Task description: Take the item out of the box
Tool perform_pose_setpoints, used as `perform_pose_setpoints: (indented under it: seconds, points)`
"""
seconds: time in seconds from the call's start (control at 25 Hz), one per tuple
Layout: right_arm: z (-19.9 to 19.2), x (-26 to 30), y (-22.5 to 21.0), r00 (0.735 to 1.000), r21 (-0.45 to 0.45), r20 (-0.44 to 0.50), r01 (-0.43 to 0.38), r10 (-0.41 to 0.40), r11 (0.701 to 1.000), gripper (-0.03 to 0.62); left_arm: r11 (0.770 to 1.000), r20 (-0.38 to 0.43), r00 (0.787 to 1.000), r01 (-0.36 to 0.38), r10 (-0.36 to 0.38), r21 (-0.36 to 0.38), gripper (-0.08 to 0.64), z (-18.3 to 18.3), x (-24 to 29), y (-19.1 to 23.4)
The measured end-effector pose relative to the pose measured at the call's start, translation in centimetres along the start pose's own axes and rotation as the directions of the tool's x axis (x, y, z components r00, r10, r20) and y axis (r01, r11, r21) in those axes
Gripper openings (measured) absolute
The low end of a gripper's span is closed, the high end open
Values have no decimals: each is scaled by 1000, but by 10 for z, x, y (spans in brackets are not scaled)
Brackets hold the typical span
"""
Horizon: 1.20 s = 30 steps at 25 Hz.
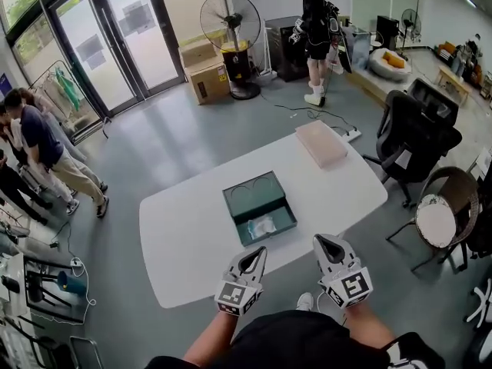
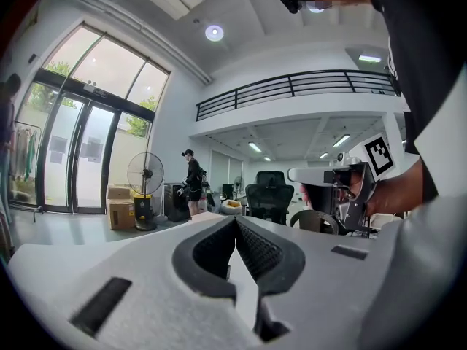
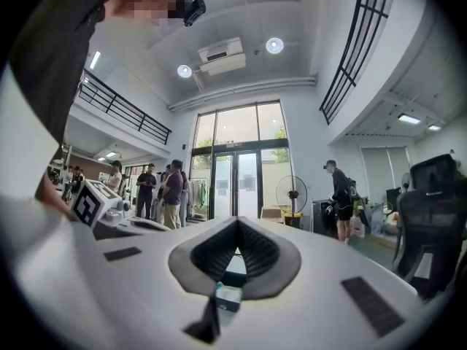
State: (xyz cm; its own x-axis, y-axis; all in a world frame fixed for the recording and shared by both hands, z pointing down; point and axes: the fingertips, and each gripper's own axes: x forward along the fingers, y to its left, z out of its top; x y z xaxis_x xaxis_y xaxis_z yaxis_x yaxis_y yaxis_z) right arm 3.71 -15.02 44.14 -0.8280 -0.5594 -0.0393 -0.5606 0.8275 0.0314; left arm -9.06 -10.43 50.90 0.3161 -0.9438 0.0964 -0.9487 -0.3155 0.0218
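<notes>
White table point(image 1: 177, 237), rounded corners, grey floor around it. Green box point(image 1: 240, 200) sits open near the table's middle, lying flat. The item point(image 1: 261, 225), a pale, clear-wrapped bundle, lies inside the box in the half nearest the person; the far half shows only green lining.

Left gripper point(image 1: 258, 253) hangs at the near table edge, just short of the box, tips pointing toward it. Its own view shows the jaws pressed together at the tips, nothing between them.

Right gripper point(image 1: 322, 244) hangs beside it, apart from the box, to the box's right. Jaws also pressed together at the tips, nothing pinched; the green of the box shows only behind them.

Neither gripper touches the box or the item.

Flat pink box point(image 1: 323, 143) lies at the far right end of the table, well apart from the green one. Black office chair point(image 1: 415, 133) stands off the table's right end. Beyond: standing fan point(image 1: 231, 21), cardboard boxes point(image 1: 204, 71), one person point(image 1: 314, 29) standing, group of people point(image 1: 38, 144) by the glass doors at left.
</notes>
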Motion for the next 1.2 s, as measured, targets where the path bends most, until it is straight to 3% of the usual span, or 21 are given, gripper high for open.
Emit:
perform_pose_setpoints:
  seconds: [0.28, 0.48, 0.76, 0.96, 1.04, 1.2]
  points:
    - [-14, 12, -44, 993, 5, -23, -116, 116, 993, 6, 997, -35, 996, -77, 77, 0, 12, -5, 45, -5]
    - [-17, 25, -52, 977, 25, -24, -212, 212, 977, 6, 992, -67, 990, -123, 123, 8, 12, -9, 57, -4]
    - [-30, 48, -50, 962, 59, -36, -268, 270, 962, 6, 984, -107, 978, -178, 180, 29, 12, -22, 55, 14]
    - [-35, 73, -39, 955, 57, -47, -289, 292, 955, 6, 983, -154, 973, -162, 173, 82, 14, -27, 52, 34]
    - [-36, 84, -37, 954, 57, -48, -293, 296, 954, 6, 985, -158, 975, -139, 153, 100, 75, -35, 57, 43]
    - [-42, 105, -35, 950, 54, -51, -305, 308, 951, 6, 984, -208, 970, -101, 130, 147, 132, -47, 71, 62]
